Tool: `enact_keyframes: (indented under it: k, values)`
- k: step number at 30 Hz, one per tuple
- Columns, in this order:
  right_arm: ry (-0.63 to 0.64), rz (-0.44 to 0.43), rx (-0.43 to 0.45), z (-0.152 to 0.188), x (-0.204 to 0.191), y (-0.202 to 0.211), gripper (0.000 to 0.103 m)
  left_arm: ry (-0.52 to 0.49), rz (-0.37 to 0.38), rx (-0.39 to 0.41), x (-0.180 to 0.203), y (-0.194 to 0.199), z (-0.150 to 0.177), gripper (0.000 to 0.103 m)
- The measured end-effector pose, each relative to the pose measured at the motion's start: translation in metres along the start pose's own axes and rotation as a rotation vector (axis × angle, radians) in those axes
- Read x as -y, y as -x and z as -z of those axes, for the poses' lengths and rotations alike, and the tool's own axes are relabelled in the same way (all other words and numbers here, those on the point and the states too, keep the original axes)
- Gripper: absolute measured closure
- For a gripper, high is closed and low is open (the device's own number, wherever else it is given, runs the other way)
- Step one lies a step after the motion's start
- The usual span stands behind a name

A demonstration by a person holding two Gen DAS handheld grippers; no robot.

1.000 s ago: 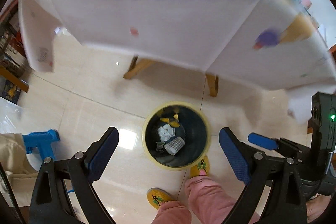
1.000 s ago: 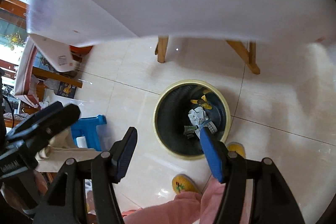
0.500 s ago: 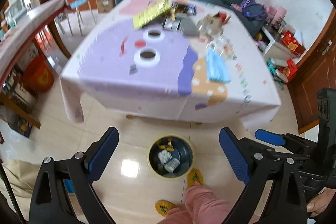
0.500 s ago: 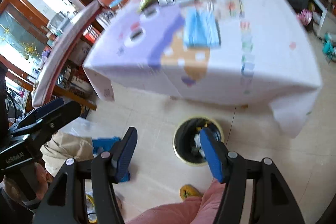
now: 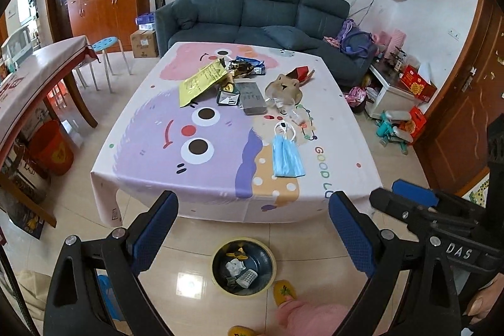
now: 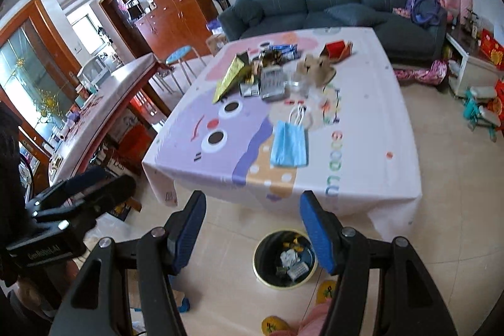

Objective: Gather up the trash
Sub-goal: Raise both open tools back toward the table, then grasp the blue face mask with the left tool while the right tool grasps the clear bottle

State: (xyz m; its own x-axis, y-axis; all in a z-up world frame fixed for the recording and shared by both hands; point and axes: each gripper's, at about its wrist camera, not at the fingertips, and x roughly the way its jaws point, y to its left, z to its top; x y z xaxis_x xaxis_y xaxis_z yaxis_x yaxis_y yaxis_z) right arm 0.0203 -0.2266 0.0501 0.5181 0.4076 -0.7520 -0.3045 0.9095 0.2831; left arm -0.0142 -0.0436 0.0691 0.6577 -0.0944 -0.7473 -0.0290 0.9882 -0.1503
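A yellow-rimmed dark bin with trash in it stands on the floor before the table. On the table lie a blue face mask, a yellow wrapper, a grey box, a brown crumpled bag and other wrappers at the far side. My left gripper is open and empty above the bin. My right gripper is open and empty, also above the floor near the bin.
A dark sofa stands behind the table. A second table with a blue stool is at the left. An orange bin sits under it. Toys and boxes lie on the floor at the right. The person's yellow slippers stand by the bin.
Both grippers have tilted up and pulled back from over the bin; the view now takes in the whole tabletop and room. Both stayed open and empty.
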Motion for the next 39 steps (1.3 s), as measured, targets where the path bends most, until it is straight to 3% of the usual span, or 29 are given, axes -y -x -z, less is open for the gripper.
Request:
enact_keyframes:
  k: [7,18,23,27,30,32,34,37,39]
  values:
    - [0.038,0.007,0.029,-0.033,0.026,-0.01,0.041,0.031,-0.009,-0.054,0.013,-0.033,-0.018,0.008]
    - [0.083,-0.043,-0.137,-0.092,0.101,-0.09,0.041,0.078,-0.036,-0.245,0.044,-0.167,-0.055,0.009]
    - [0.094,-0.1,-0.212,-0.11,0.132,-0.13,0.045,0.109,-0.064,-0.357,0.047,-0.236,-0.057,0.024]
    - [0.12,-0.13,-0.26,-0.124,0.149,-0.159,0.046,0.158,-0.092,-0.418,0.045,-0.278,-0.058,0.026]
    - [0.142,-0.153,-0.286,-0.136,0.156,-0.179,0.049,0.183,-0.103,-0.45,0.045,-0.297,-0.058,0.031]
    - [0.154,-0.164,-0.29,-0.142,0.157,-0.187,0.049,0.196,-0.108,-0.474,0.046,-0.306,-0.056,0.041]
    - [0.167,-0.179,-0.3,-0.148,0.155,-0.197,0.049,0.214,-0.112,-0.495,0.046,-0.315,-0.053,0.045]
    - [0.187,-0.194,-0.313,-0.154,0.152,-0.21,0.049,0.211,-0.13,-0.483,0.049,-0.319,-0.055,0.048]
    - [0.201,-0.206,-0.32,-0.158,0.149,-0.219,0.049,0.211,-0.149,-0.475,0.052,-0.321,-0.057,0.066]
